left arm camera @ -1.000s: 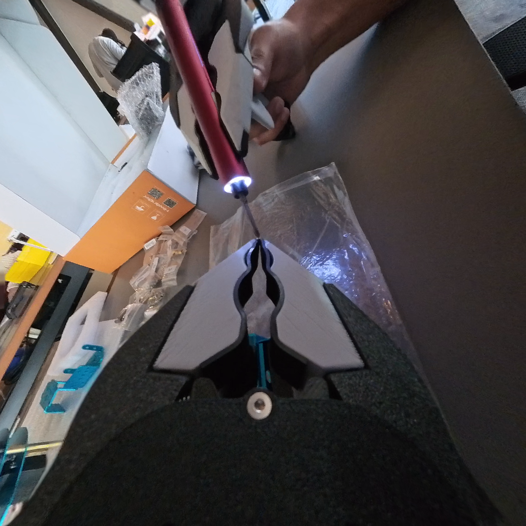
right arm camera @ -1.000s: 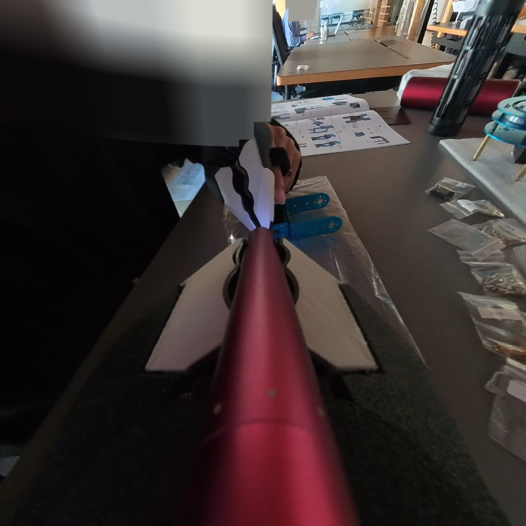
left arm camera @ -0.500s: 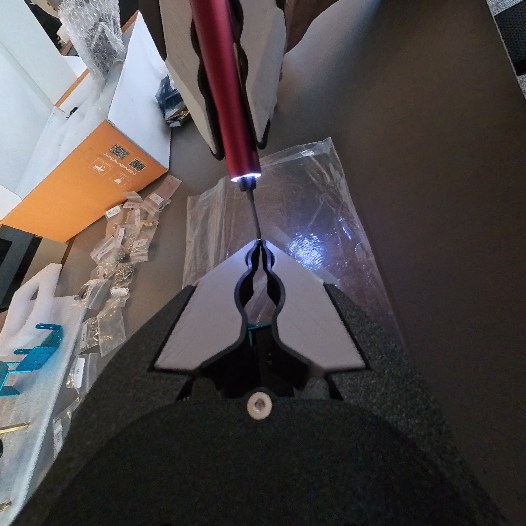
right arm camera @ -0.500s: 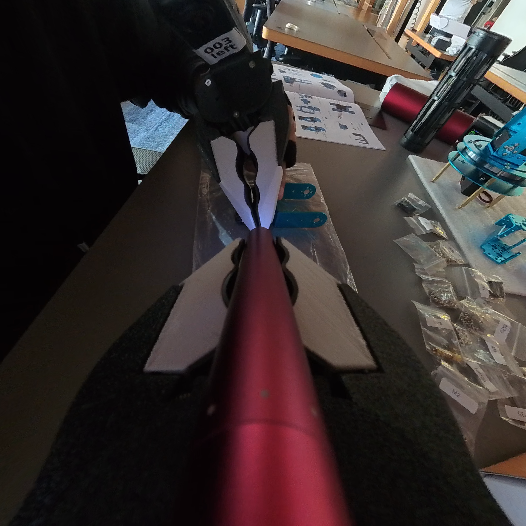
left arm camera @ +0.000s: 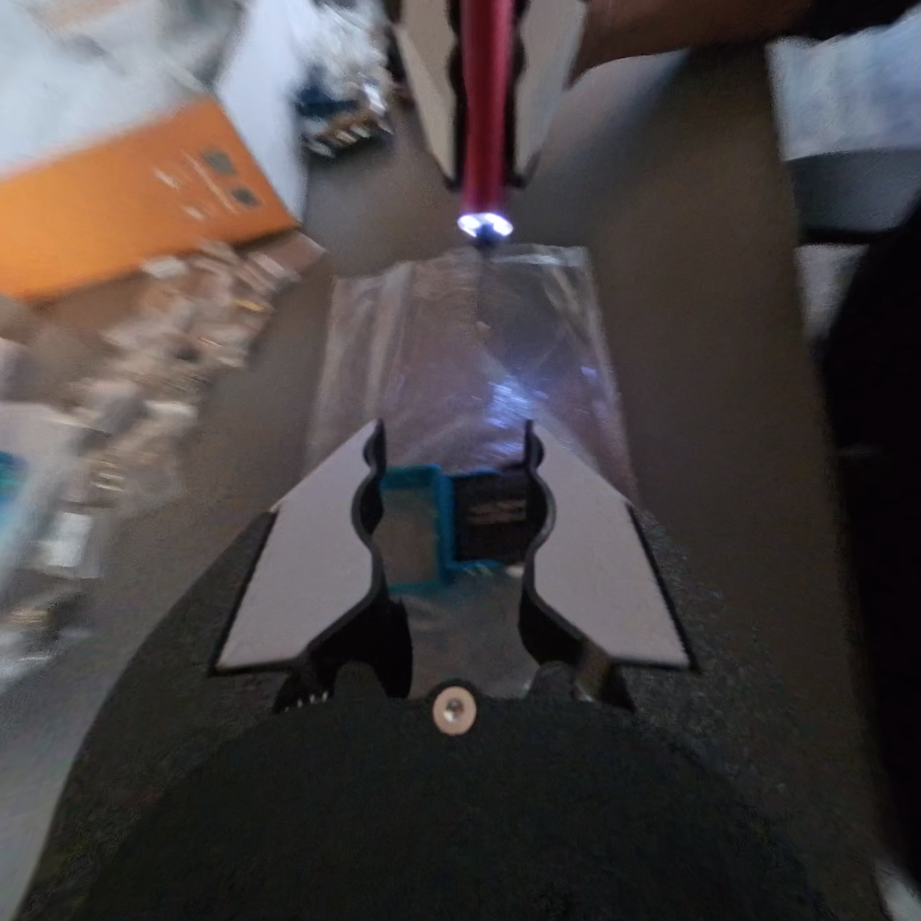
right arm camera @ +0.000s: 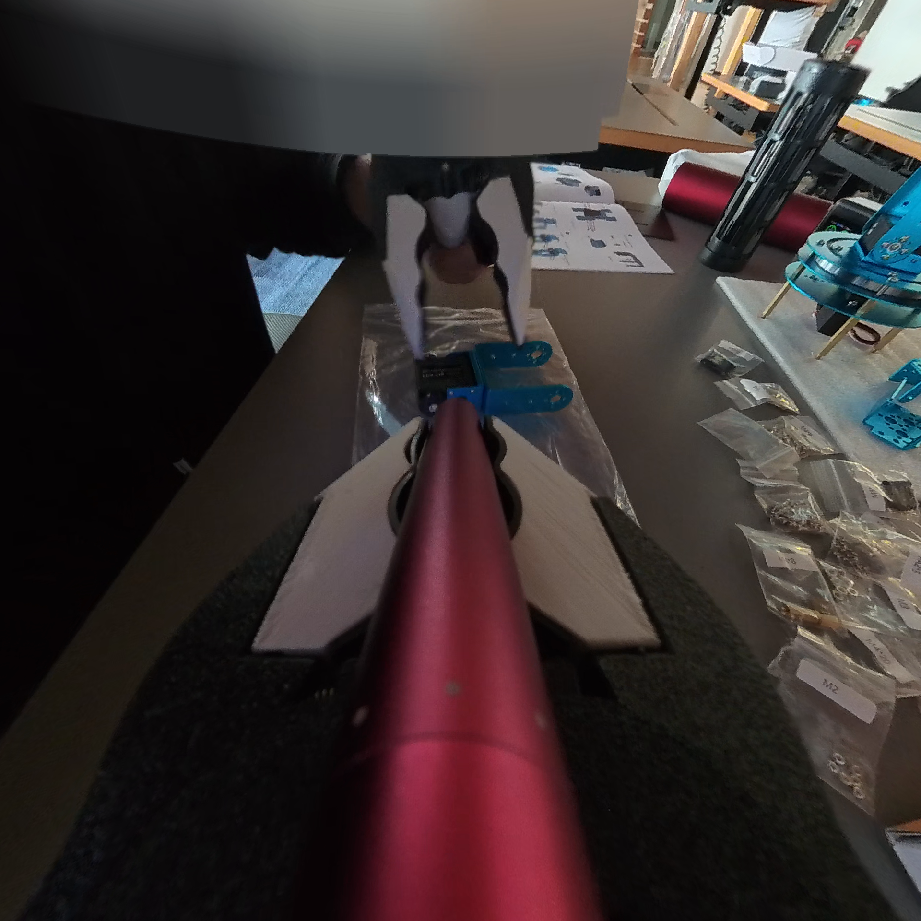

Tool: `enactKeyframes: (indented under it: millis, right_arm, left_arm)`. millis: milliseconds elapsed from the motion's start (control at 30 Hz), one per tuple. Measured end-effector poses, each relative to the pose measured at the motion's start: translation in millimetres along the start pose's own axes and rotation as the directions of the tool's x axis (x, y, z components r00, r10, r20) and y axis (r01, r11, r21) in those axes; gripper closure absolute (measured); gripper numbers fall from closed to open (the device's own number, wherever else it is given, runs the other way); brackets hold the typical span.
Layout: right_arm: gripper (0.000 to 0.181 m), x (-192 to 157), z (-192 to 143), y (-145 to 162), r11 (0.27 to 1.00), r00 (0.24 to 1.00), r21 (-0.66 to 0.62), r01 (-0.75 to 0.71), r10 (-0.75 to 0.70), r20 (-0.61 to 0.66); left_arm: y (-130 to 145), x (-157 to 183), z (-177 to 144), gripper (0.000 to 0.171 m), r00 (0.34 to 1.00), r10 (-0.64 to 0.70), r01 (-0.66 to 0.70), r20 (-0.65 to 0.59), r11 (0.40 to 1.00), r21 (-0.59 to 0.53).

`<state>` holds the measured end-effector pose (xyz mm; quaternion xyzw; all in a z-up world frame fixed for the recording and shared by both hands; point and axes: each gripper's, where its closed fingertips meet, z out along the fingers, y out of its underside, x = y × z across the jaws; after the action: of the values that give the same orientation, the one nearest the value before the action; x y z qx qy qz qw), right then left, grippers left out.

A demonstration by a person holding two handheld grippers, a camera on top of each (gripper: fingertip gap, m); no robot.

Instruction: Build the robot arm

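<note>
Left gripper (left arm camera: 453, 438) fingers spread apart, straddling blue bracket (left arm camera: 418, 528) with black servo (left arm camera: 491, 513) at frame centre, not touching. Right gripper (right arm camera: 456, 423) clamped on red screwdriver (right arm camera: 448, 623) (lamp lit), tip just at bracket. Both lie on clear plastic bag (right arm camera: 393, 319), near dark table (right arm camera: 648, 388) left edge; small part bags (right arm camera: 797, 503) crowd right side.

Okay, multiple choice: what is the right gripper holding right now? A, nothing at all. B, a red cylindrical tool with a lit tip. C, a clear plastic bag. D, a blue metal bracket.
B: the right gripper has its jaws closed around the red cylindrical tool, whose lit tip shows in the left wrist view.
</note>
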<state>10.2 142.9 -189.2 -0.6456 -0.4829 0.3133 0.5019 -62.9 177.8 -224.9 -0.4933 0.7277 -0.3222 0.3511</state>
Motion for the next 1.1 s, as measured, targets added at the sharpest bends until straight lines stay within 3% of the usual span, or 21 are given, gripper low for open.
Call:
enactKeyframes:
  millis: [33,167,367,567,667,733,800,867,933,1033,1100]
  right_arm:
    - [0.16,1.0,-0.8,-2.3,1.0,1.0,0.014,-0.015,0.015,0.0]
    - [0.159,6.5,-3.7,-8.0,0.992,0.993,0.053,-0.115,0.114,0.01]
    - [0.159,9.8,-6.9,-8.6,0.981,0.984,0.076,-0.179,0.178,0.024]
    - [0.159,12.6,-6.7,-10.9,0.959,0.965,0.112,-0.26,0.256,0.049]
    - [0.159,17.4,-11.0,-16.9,0.937,0.95,0.158,-0.311,0.305,0.06]
    - [0.159,21.8,-16.2,-25.3,0.913,0.939,0.218,-0.345,0.337,0.075]
    - [0.16,26.3,-23.1,-36.2,0.882,0.931,0.298,-0.366,0.354,0.096]
    - [0.16,26.7,-28.0,-43.5,0.865,0.931,0.344,-0.365,0.346,0.117]
    - [0.159,24.4,-29.3,-44.2,0.879,0.945,0.348,-0.326,0.308,0.105]
    - [0.159,24.6,-27.6,-37.4,0.9,0.956,0.324,-0.293,0.283,0.079]
    - [0.159,25.4,-25.5,-33.2,0.893,0.946,0.311,-0.325,0.31,0.097]
  left_arm:
    - [5.1,10.3,-5.3,0.111,0.994,-0.08,0.079,-0.078,0.997,-0.007]
    - [26.3,12.8,-7.7,0.103,0.974,-0.21,0.203,-0.092,0.976,-0.078]
    - [45.4,18.0,10.1,0.108,0.986,-0.149,0.126,-0.077,0.961,-0.246]
    - [45.2,12.8,18.1,0.117,0.998,-0.056,0.043,-0.034,0.955,-0.294]
    - [28.3,-10.0,10.5,0.116,0.984,0.095,-0.061,0.153,0.975,-0.214]
    - [-4.4,-21.3,-1.2,0.116,0.963,0.093,-0.089,0.251,0.996,-0.027]
    - [-35.8,-23.6,-11.6,0.116,0.966,0.041,-0.089,0.254,0.979,0.183]
    - [-53.0,-23.7,-12.8,0.116,0.98,-0.015,-0.049,0.197,0.947,0.317]
    - [-57.2,-17.9,-4.5,0.116,0.996,-0.06,0.03,0.069,0.925,0.38]
    - [-52.6,-10.9,10.5,0.116,0.979,-0.162,0.197,-0.122,0.901,0.385]
    - [-54.0,-13.7,10.0,0.116,0.972,-0.186,0.23,-0.147,0.889,0.396]
